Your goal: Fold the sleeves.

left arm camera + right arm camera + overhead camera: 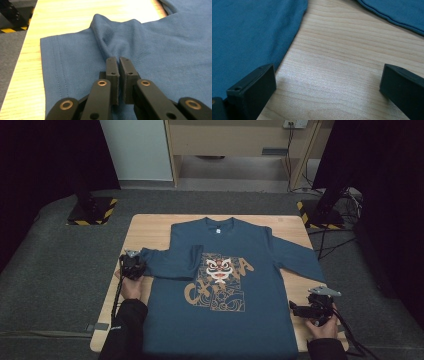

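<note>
High view has the blue T-shirt (220, 285) spread flat on the wooden surface (150, 227), left claw (133, 268) at its folded left sleeve (167, 261), right claw (312, 310) beside its right hem; left gripper view adds clenched jaws pinching a raised fold of sleeve cloth; right gripper view shows jaws released, wide apart over bare wood beside the shirt edge.

Bare surface (145, 227) lies open left of the T-shirt (220, 320) and between its right sleeve (295, 257) and body.
</note>
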`<state>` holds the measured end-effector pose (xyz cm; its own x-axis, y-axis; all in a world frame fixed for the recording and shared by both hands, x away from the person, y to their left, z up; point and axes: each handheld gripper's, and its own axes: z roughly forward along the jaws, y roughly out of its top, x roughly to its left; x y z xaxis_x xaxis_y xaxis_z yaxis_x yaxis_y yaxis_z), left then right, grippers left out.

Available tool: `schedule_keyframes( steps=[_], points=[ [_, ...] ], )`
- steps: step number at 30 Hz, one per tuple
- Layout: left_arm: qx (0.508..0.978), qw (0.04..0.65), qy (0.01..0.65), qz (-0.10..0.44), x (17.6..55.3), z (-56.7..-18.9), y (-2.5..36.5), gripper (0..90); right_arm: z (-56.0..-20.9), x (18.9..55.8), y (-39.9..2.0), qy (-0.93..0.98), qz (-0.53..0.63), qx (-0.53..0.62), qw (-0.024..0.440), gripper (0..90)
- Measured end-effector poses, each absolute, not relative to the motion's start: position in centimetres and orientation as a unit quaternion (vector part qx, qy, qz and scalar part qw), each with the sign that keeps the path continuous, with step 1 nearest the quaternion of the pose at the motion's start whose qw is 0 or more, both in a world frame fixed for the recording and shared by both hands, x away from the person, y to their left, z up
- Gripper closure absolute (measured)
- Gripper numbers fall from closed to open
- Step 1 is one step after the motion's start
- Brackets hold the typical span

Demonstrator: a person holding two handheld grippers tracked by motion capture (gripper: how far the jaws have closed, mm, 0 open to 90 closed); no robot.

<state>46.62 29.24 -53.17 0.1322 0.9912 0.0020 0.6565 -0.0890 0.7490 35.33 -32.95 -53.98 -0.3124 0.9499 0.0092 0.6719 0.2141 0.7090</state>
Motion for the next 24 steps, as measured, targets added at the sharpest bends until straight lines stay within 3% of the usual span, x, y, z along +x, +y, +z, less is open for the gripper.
schedule_keyframes(
  steps=[10, 24],
  points=[
    [0.688, 0.414, 0.543, 0.245, 43.3, -48.6, 26.7, 86.2, -54.0, 35.4, -32.9, 0.747, 0.314, 0.542, 0.222, 0.5],
    [0.751, 0.494, 0.395, 0.188, 37.6, -43.8, 14.5, 86.1, -54.0, 35.4, -32.9, 0.747, 0.314, 0.543, 0.223, 0.5]
  ],
)
